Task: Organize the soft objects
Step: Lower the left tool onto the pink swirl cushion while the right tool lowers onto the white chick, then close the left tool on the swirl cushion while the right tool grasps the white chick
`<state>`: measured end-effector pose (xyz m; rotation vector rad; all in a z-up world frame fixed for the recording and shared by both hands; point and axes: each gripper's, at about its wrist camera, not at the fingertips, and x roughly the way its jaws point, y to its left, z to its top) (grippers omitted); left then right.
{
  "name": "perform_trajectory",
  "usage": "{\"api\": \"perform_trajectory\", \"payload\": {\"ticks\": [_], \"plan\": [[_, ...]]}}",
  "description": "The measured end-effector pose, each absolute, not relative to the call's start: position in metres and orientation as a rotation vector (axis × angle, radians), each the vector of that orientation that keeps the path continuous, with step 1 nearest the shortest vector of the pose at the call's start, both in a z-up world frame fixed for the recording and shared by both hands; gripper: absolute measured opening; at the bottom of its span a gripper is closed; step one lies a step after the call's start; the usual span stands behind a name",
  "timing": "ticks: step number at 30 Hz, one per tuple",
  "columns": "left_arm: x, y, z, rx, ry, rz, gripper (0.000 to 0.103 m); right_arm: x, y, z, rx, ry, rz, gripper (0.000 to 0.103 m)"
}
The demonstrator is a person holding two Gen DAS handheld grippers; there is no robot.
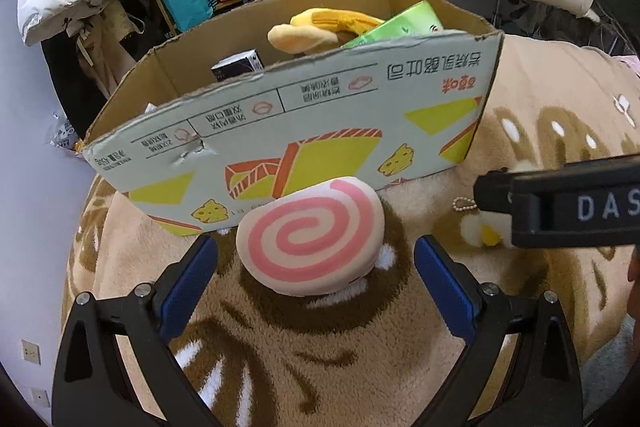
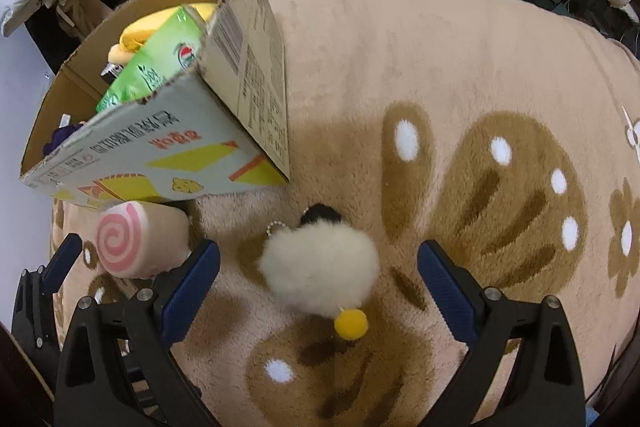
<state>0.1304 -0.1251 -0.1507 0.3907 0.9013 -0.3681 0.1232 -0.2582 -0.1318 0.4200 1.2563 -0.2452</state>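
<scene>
The left gripper (image 1: 316, 267) is hovering with its jaws wide apart, and the swirl plush (image 1: 310, 237) is sitting just ahead of them at the centre of the left wrist frame, a little beyond the blue pads (image 1: 188, 283) rather than between them. The plush is lying on the rug (image 1: 540, 99), its pink spiral face tilted up toward the camera and its far edge touching or nearly touching the front wall of the box (image 1: 280, 131); in the right wrist view its short cylinder body is running back toward that box, so the long axis is pointing roughly away from the left jaws. The right gripper (image 2: 318, 267) is also standing fully open, and the fluffy charm (image 2: 320, 267) is lying right between its pads at lower centre, its yellow pompom (image 2: 351, 323) pointing toward the camera and a bead chain toward the box. So each gripper is facing its own toy, the left nearer the plush, the right nearer the charm. The box is filling the upper middle of the left frame and is already holding a yellow plush (image 1: 320, 29), a green pack (image 1: 400, 25) and a small dark carton (image 1: 238, 65). Both toys are probably waiting to go in next.
</scene>
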Motion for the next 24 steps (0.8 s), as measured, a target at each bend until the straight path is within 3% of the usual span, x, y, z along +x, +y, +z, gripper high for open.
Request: {"api": "perform_trajectory", "payload": {"ticks": [11, 24], "plan": [[0.143, -0.118, -0.158, 0.348, 0.918, -0.333, 0.097, 0.129, -0.253, -0.152, 0.423, 1.330, -0.211, 0.055], [0.151, -0.113, -0.167, 0.310, 0.954, -0.323, 0.094, 0.137, -0.254, -0.167, 0.421, 1.340, -0.236, 0.052]]}}
